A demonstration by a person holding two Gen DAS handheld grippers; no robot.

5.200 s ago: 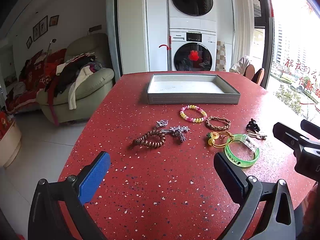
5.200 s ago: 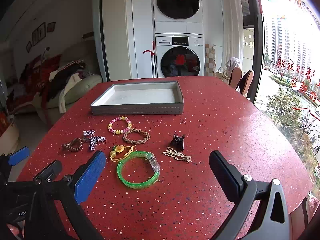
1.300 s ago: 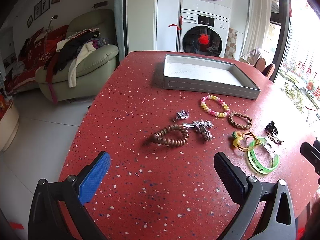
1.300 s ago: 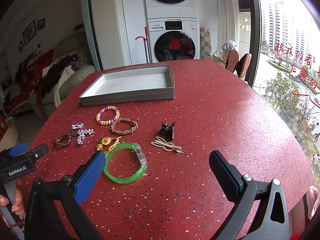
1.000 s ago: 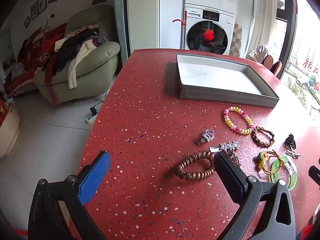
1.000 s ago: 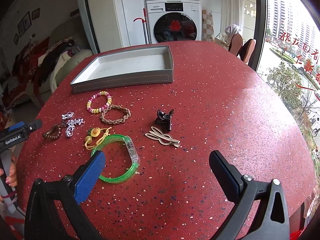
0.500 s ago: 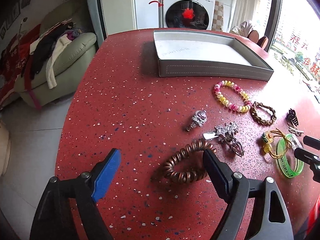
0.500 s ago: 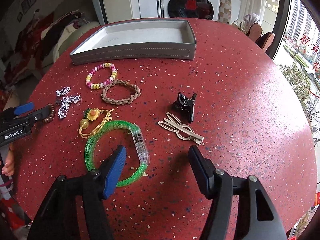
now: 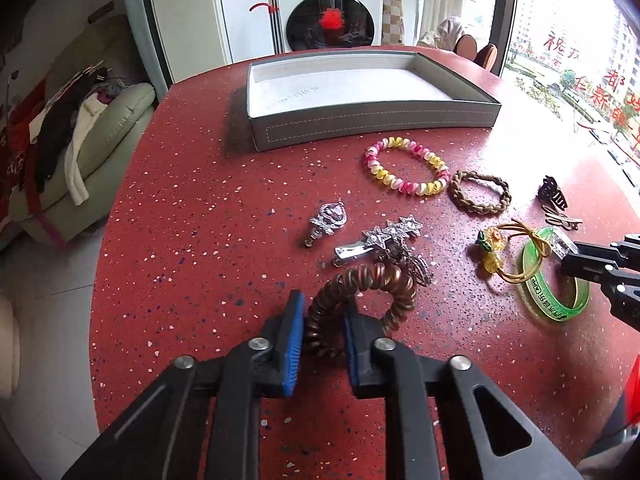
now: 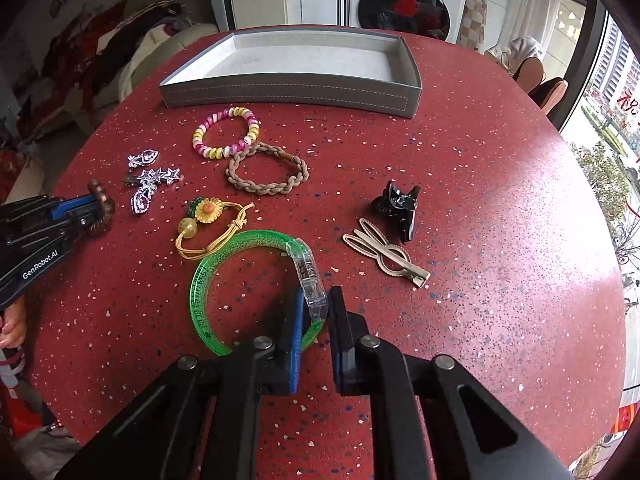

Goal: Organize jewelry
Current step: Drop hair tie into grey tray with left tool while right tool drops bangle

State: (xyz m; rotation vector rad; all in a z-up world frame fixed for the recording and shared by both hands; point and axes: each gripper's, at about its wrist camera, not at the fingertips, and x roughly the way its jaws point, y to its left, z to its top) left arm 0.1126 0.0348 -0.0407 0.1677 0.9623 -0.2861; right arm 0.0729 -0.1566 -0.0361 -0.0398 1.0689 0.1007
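Red speckled stone table [image 10: 500, 200]; grey rectangular tray [image 10: 288, 90] at 12 o'clock. Right gripper [image 10: 314, 310] just closed, pinching green glittery bangle [image 10: 204, 280] at its clear clasp. Left gripper [image 9: 320, 330] just closed, pinching coppery coiled hair tie [image 9: 372, 280].

— Where do the two cameras look from?
— Each rides its gripper, close above the red table [image 9: 192, 184], tilted steeply down toward the grey tray [image 9: 360, 124] (washer behind).
— Any overlap?
— Both see the tray and the jewellery; each catches the other gripper.
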